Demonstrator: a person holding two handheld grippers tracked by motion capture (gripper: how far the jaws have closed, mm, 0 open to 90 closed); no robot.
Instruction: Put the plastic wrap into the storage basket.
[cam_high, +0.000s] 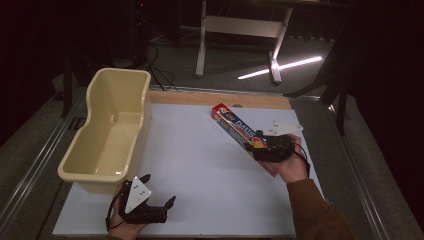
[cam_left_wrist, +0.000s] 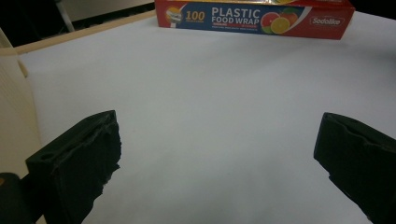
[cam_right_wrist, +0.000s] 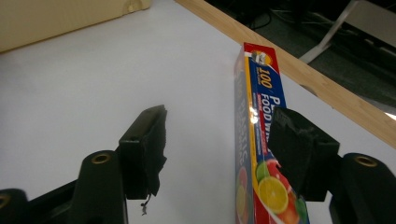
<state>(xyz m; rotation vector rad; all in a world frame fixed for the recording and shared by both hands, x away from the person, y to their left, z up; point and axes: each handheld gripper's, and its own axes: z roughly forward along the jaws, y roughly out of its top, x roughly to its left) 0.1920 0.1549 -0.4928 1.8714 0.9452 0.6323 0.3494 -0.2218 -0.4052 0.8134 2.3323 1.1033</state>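
left gripper (cam_high: 159, 192) near edge, jaws apart, idle | right gripper (cam_right_wrist: 219, 140) jaws apart, straddling plastic wrap box (cam_right_wrist: 254, 140) at table's right, not clamped | box looks light, stiff, crushable (take mid-length, across narrow sides) | tub (cam_high: 95, 150) far left

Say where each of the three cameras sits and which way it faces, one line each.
High view: above the person's side, facing forward and down on the table; both hands, left gripper, right gripper.
Left gripper view: on the left gripper, facing across to the plastic wrap box.
Right gripper view: on the right gripper, open astride the box.
All share the box; each shows the beige tub.
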